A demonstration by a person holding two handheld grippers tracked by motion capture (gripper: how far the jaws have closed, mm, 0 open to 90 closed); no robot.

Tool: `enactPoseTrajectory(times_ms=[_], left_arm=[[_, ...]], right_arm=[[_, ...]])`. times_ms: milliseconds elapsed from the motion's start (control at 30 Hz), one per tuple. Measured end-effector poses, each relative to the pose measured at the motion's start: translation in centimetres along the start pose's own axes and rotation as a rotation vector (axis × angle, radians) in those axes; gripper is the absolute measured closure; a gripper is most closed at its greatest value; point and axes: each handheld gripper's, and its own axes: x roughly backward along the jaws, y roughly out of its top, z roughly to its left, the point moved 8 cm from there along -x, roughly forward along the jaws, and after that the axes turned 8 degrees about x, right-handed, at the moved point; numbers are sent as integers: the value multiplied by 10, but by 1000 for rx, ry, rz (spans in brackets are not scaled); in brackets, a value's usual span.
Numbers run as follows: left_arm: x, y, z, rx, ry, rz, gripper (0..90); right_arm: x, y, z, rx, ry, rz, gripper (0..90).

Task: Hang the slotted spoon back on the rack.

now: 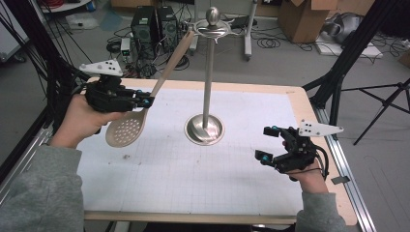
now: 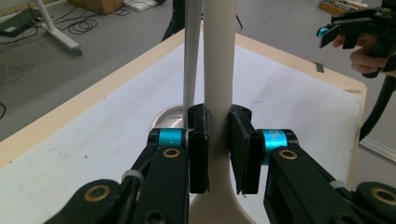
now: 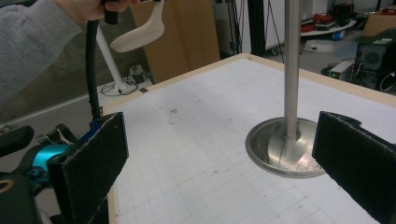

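Gripping the slotted spoon [image 1: 145, 104] by its handle just above the perforated bowl, the left gripper [image 1: 145, 100] holds it tilted above the table [image 1: 300, 104], handle top leaning against the hooks of the metal stand [image 1: 208, 72]. In the left gripper view its jaws are clamped on both sides of the pale handle. The right gripper [image 1: 269, 142] hovers over the mat [image 1: 193, 179] near the table's right edge, jaws spread wide and empty, well apart from the spoon. The stand's round base [image 3: 285, 147] sits between the two grippers.
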Motion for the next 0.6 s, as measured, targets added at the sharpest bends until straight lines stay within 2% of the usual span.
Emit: enactPoseTrajectory(times_ms=[600], left_arm=[[-22, 1, -2, -6, 46, 28, 780]], right_arm=[[2, 2, 0, 0, -5, 2, 23]])
